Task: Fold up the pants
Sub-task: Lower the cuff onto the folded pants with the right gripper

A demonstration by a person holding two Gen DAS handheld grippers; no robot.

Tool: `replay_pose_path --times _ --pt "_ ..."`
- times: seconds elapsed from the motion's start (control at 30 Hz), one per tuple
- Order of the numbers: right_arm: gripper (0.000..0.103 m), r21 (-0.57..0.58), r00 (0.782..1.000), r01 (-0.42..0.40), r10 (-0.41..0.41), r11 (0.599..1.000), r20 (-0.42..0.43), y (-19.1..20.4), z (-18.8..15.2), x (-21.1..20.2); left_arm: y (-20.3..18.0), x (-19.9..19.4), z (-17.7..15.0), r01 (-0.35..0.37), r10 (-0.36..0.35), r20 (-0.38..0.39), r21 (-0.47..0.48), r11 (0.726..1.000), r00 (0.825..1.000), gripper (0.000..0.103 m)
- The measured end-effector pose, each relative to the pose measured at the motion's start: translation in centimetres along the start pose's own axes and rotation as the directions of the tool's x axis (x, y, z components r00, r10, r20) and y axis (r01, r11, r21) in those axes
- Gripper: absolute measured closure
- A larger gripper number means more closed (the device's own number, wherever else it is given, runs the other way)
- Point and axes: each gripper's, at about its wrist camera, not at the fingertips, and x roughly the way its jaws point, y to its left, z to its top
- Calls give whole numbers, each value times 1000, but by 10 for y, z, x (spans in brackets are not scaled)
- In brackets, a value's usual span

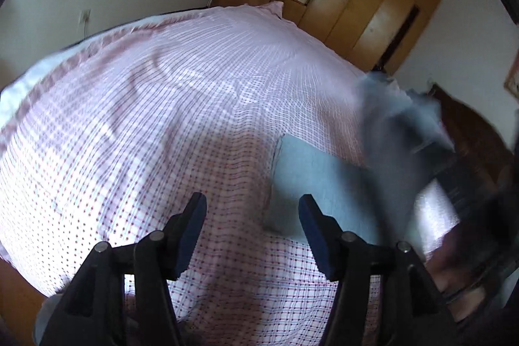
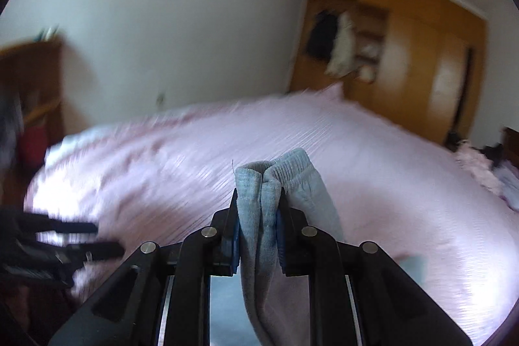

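White walls (image 2: 162,5) surround a pink checked bed (image 1: 146,119), with a wooden wardrobe (image 1: 366,5) behind it

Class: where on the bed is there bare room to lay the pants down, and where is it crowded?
Bare: the wide checked sheet between the wall-side edge and the pants. Crowded: the right side, where the pants lie and the right hand-held gripper lifts them, and the cluttered far-right corner.
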Motion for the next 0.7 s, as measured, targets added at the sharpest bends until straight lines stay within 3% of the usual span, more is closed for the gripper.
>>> replay_pose_path --times 0.07,0.17,0.7 --pt "93 -65 997 -26 22 998 -69 30 -22 24 12 0 3 25 -25 -4 -48 999 1000 41" --pt "93 -146 995 -2 -12 989 -96 55 -42 33 17 3 7 41 -41 7 -84 996 999 42" --pt "92 -205 990 -33 4 978 -138 60 -55 33 36 -4 5 77 -73 31 -171 982 997 41"
